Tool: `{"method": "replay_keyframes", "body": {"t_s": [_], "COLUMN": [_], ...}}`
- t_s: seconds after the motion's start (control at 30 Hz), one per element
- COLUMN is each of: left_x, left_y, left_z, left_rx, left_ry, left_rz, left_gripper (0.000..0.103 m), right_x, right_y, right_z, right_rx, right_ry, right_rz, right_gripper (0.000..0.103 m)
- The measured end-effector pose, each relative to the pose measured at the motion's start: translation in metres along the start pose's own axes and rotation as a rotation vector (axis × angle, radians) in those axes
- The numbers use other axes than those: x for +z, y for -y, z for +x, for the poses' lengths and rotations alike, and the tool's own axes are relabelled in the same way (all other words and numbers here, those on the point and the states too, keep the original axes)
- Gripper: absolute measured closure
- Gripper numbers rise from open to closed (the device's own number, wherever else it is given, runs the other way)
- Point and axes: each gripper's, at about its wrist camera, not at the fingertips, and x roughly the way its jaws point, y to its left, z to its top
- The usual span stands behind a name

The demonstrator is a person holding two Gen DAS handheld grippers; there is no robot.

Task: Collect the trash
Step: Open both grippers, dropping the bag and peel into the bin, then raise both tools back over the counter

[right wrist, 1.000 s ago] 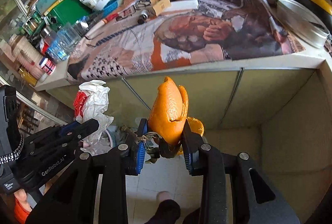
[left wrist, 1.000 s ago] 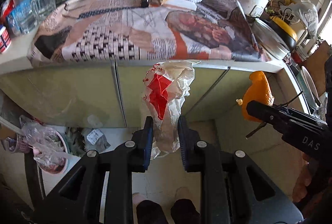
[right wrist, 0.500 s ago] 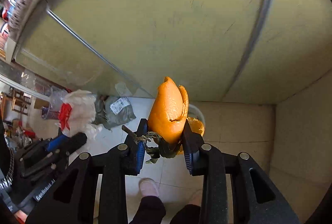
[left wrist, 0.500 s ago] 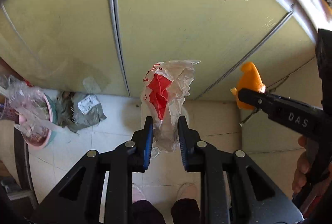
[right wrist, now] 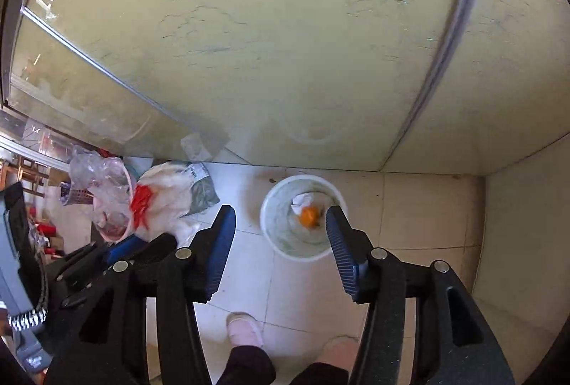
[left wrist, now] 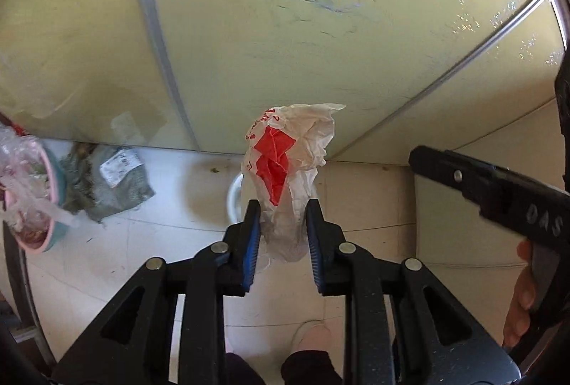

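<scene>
My left gripper [left wrist: 282, 224] is shut on a crumpled white and red plastic bag [left wrist: 290, 167] and holds it above the floor; the bag also shows in the right wrist view [right wrist: 160, 207]. My right gripper [right wrist: 281, 235] is open and empty above a white bin [right wrist: 270, 235] on the floor tiles. An orange peel [right wrist: 309, 216] lies inside the bin on white paper. The bin's rim [left wrist: 233, 196] shows just behind the bag in the left wrist view. The right gripper's body [left wrist: 498, 192] shows at the right of the left wrist view.
Pale green cabinet doors [left wrist: 285, 29] stand close ahead. A pink bowl with plastic wrap [left wrist: 32, 207] and a grey packet [left wrist: 114, 182] lie on the floor at the left. The person's slippered feet [right wrist: 245, 331] stand just below the grippers.
Both grippers moved down from the counter toward the floor. The right gripper opened and let go of the orange peel, which now lies in the bin. The left still holds the bag.
</scene>
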Motion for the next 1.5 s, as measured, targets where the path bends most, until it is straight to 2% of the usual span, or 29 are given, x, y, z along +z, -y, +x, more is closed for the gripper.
{"method": "replay_keyframes", "body": {"t_s": [0.03, 0.1, 0.13, 0.3, 0.5, 0.67, 0.9, 1.07, 1.27, 1.5], "left_x": [0.002, 0.005, 0.006, 0.007, 0.012, 0.027, 0.055, 0.071, 0.086, 0.086], "left_y": [0.003, 0.008, 0.010, 0.019, 0.026, 0.032, 0.040, 0.049, 0.058, 0.062], "left_z": [0.005, 0.016, 0.020, 0.024, -0.014, -0.078, -0.206, -0.309, -0.420, -0.501], "left_rx": [-0.008, -0.014, -0.008, 0.009, 0.026, 0.034, 0.027, 0.016, -0.017, -0.056], "left_ry": [-0.005, -0.024, -0.028, -0.042, -0.019, 0.034, 0.156, 0.282, 0.419, 0.556], "left_rz": [0.005, 0.011, 0.012, 0.028, 0.057, 0.077, 0.102, 0.164, 0.240, 0.296], "left_gripper": [0.075, 0.052, 0.050, 0.049, 0.049, 0.049, 0.049, 0.049, 0.049, 0.046], "right_x": [0.000, 0.001, 0.000, 0.004, 0.010, 0.018, 0.027, 0.029, 0.022, 0.022], "right_y": [0.004, 0.009, 0.010, 0.016, 0.016, -0.002, -0.039, -0.074, -0.116, -0.159], "right_z": [-0.002, -0.004, -0.006, -0.011, -0.040, -0.090, -0.189, -0.277, -0.358, -0.414], "right_rx": [-0.009, -0.026, -0.031, -0.041, -0.030, -0.026, -0.032, -0.052, -0.083, -0.116], "right_ry": [0.001, 0.004, 0.007, 0.022, 0.048, 0.086, 0.188, 0.303, 0.459, 0.593], "right_rz": [0.000, 0.003, 0.006, 0.027, 0.052, 0.055, 0.051, 0.044, 0.047, 0.050], "right_gripper": [0.054, 0.054, 0.054, 0.054, 0.054, 0.054, 0.054, 0.054, 0.054, 0.054]}}
